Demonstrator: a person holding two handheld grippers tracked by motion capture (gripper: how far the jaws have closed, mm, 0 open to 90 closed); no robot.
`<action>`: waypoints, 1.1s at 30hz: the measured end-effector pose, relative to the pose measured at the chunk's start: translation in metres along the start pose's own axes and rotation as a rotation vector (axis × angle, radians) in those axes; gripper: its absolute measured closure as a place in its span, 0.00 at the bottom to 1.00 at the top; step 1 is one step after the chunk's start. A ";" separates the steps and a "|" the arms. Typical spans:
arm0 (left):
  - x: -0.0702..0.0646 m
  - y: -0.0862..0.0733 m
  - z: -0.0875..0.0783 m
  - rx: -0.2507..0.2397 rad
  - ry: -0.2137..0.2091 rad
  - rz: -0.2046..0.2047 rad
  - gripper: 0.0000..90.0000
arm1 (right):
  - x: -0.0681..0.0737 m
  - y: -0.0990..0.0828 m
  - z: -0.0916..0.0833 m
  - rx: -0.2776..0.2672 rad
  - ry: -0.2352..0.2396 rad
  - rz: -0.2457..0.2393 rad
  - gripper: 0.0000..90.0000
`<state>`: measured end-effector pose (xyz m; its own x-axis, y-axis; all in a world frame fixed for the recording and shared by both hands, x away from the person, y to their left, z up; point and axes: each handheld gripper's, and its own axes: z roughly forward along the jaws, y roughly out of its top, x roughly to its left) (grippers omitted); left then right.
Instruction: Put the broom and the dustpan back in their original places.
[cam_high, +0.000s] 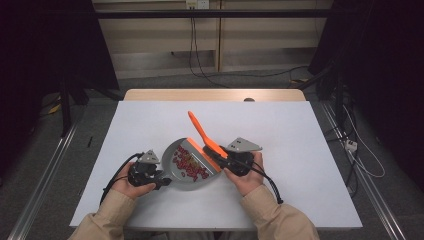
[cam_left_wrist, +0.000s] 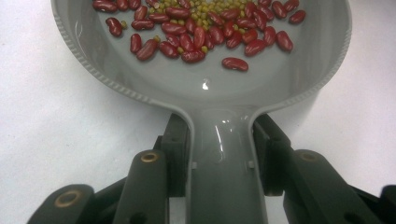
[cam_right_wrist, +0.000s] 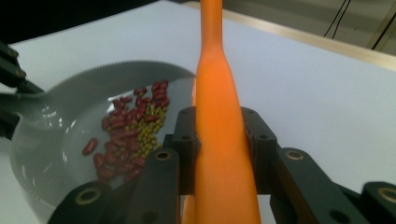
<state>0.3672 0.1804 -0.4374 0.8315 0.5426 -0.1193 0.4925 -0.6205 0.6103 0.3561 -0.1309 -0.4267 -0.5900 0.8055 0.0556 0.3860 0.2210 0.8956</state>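
Note:
A grey dustpan (cam_high: 181, 183) lies on the white table near the front. It holds a heap of red kidney beans (cam_high: 187, 167) mixed with small green beans. My left gripper (cam_high: 159, 181) is shut on the pan's handle (cam_left_wrist: 219, 186), and the beans (cam_left_wrist: 196, 28) lie just beyond it. An orange hand brush (cam_high: 202, 132) slants up and away from the pan's right edge. My right gripper (cam_high: 227, 160) is shut on the brush's handle (cam_right_wrist: 219, 116), with the dustpan (cam_right_wrist: 56, 121) and its beans (cam_right_wrist: 130, 126) to its left.
The white tabletop (cam_high: 300, 150) spreads out to the right and behind the pan. A wooden edge (cam_high: 215, 95) borders its far side. Cables (cam_high: 360, 150) lie on the floor to the right.

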 end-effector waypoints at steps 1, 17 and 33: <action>0.000 -0.001 0.000 -0.005 0.000 0.000 0.70 | -0.003 0.002 -0.003 -0.009 -0.005 0.017 0.79; 0.022 -0.008 -0.011 -0.102 0.143 -0.158 0.70 | -0.084 -0.024 -0.064 -0.025 -0.232 0.098 0.79; 0.045 -0.016 -0.011 -0.106 0.317 -0.346 0.70 | -0.125 -0.048 -0.094 0.067 -0.523 -0.016 0.79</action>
<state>0.3938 0.2213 -0.4441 0.4958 0.8633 -0.0949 0.6839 -0.3207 0.6553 0.3441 -0.2939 -0.4352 -0.1698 0.9648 -0.2009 0.4347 0.2563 0.8634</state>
